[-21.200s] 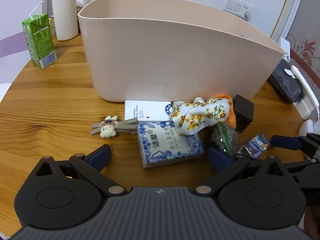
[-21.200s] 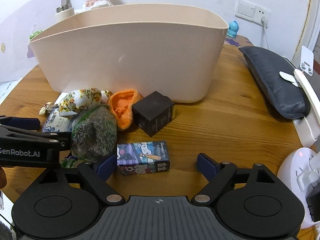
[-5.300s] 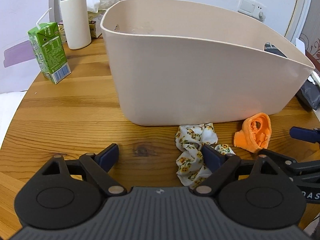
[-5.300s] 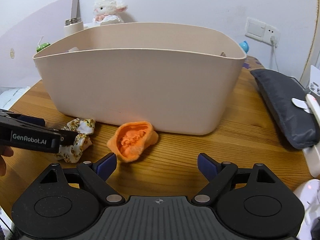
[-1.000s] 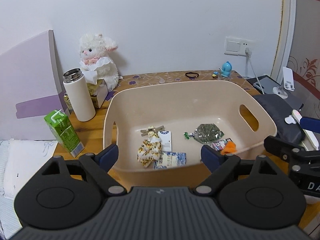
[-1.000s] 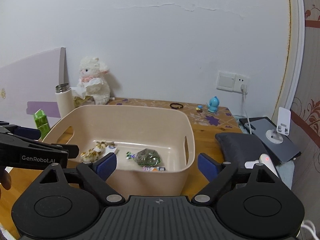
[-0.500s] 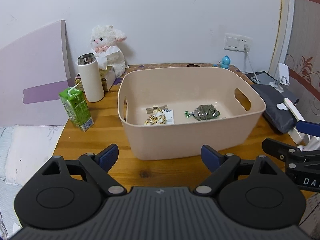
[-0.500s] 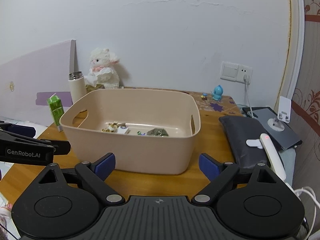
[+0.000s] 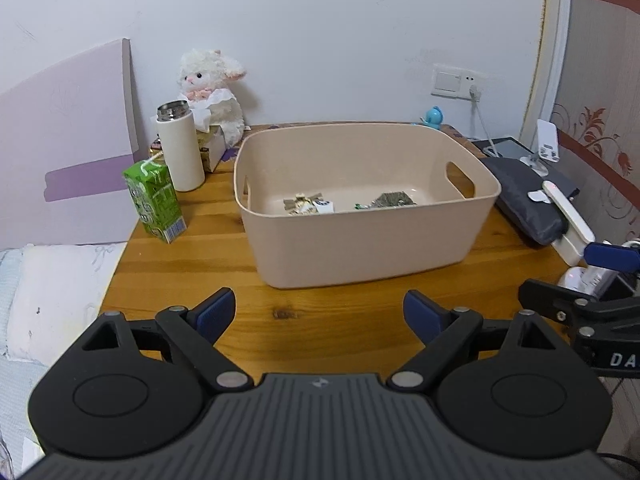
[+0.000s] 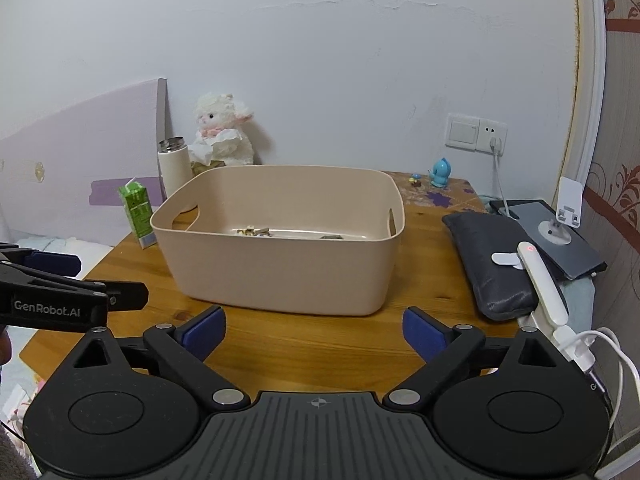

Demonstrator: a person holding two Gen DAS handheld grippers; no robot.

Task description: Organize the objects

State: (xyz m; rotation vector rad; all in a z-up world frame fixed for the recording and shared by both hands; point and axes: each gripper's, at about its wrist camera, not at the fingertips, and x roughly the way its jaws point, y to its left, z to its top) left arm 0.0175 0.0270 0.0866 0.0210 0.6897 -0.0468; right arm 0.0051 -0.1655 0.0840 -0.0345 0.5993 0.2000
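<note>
The beige plastic basket (image 9: 360, 248) stands in the middle of the wooden table (image 9: 192, 280). Small items lie on its floor: a bunny hair clip (image 9: 301, 202), a white card (image 9: 325, 206) and a green packet (image 9: 393, 199); its near wall hides the others. My left gripper (image 9: 318, 310) hovers open before the basket's near side with nothing between its fingers. In the right wrist view the basket (image 10: 280, 276) is also ahead, and my right gripper (image 10: 314, 326) is empty with its jaws opening. Both grippers are clear of the basket.
A green juice carton (image 9: 154, 200), a white flask (image 9: 180, 152) and a plush lamb (image 9: 212, 88) stand left of and behind the basket. A dark pouch (image 10: 492, 256), a white device (image 10: 540, 280) and a phone stand (image 10: 560, 220) crowd the right edge. A bed (image 9: 48, 280) lies on the left.
Both grippers have drawn back from the basket, which now looks smaller and is seen from a lower angle. The right jaws have spread a little wider.
</note>
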